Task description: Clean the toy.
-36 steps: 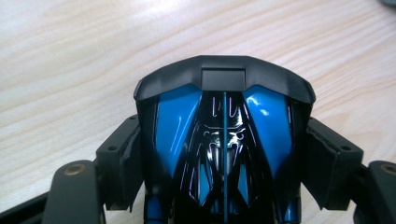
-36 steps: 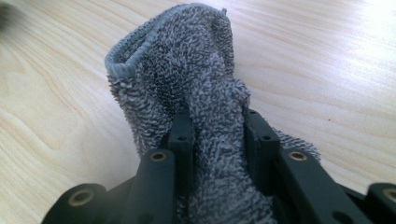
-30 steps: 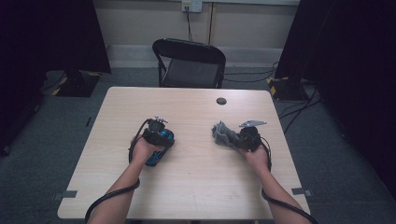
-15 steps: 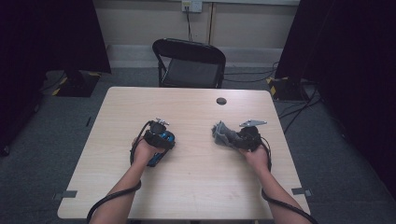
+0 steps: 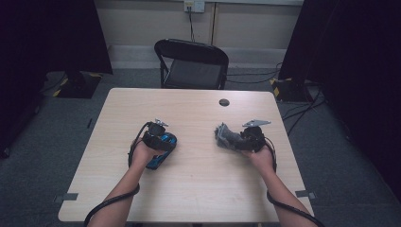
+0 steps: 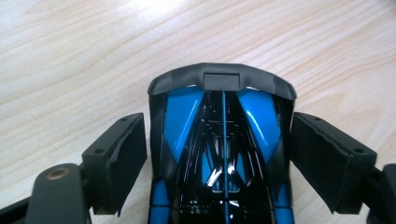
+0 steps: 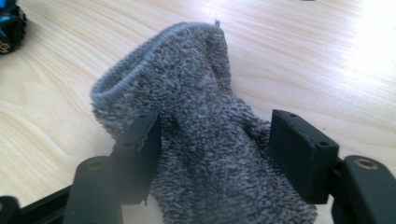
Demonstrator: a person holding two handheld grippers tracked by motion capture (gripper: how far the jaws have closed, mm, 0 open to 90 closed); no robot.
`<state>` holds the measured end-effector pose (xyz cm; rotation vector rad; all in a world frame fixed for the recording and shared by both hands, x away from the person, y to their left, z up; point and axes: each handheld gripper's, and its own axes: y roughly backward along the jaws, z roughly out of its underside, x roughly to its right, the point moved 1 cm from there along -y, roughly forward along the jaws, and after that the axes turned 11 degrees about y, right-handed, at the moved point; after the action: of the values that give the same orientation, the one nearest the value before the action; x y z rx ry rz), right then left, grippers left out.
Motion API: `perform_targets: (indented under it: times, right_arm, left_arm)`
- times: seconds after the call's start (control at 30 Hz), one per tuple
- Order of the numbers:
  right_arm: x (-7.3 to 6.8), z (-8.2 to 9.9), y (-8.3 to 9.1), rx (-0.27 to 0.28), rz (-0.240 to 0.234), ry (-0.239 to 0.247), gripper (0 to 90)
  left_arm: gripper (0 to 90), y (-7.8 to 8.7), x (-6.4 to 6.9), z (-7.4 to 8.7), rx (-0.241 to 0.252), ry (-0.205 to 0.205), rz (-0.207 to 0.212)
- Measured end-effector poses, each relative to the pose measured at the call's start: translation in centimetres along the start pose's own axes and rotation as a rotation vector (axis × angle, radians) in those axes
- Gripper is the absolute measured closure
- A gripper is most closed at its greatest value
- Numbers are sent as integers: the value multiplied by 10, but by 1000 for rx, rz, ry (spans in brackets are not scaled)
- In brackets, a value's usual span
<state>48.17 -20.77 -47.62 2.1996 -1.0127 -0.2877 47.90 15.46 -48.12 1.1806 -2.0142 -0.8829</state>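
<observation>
A blue and black toy car [image 6: 182,112] lies on the wooden table [image 5: 189,189]. My left gripper [image 6: 219,144] straddles it, and its jaws have just been opening, so the pads [image 6: 121,154] stand a hair off the car's sides. From above, the left gripper [image 5: 161,141] sits over the car [image 5: 156,162]. A grey knitted sock [image 7: 187,70] lies between the jaws of my right gripper [image 7: 217,140], which have just been opening too. One pad [image 7: 144,144] brushes the sock and the other stands clear. In the high view the right gripper [image 5: 238,140] points left at the sock [image 5: 224,135].
A black folding chair [image 5: 191,61] stands beyond the table's far edge. A small round black cap [image 5: 224,102] sits in the tabletop near that edge. One wheel of the car [image 7: 9,28] shows at the upper left of the right gripper view. Dark curtains flank the room.
</observation>
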Motion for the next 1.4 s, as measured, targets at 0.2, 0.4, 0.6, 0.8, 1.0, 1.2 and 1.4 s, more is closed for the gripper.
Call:
perform_targets:
  times: [0.2,0.4,0.6,0.8,1.0,1.2,1.4]
  right_arm:
    - [-3,-4,6,9,-2,22,283]
    - [-6,-7,11,14,-17,39,224]
    - [-10,-12,14,13,-28,66,168]
    - [-15,-17,18,30,-43,86,152]
    - [-19,-17,21,34,-62,88,147]
    - [-23,-19,25,32,-72,114,136]
    - [-26,-19,28,38,-91,133,136]
  left_arm:
    - [193,11,3,-2,19,-9,12]
    - [170,18,5,0,22,-20,27]
    - [155,25,6,0,26,-28,40]
    - [149,33,9,-1,44,-43,48]
    - [148,34,15,3,29,-83,39]
    - [129,36,17,6,28,-81,73]
    - [130,44,26,8,63,-118,111]
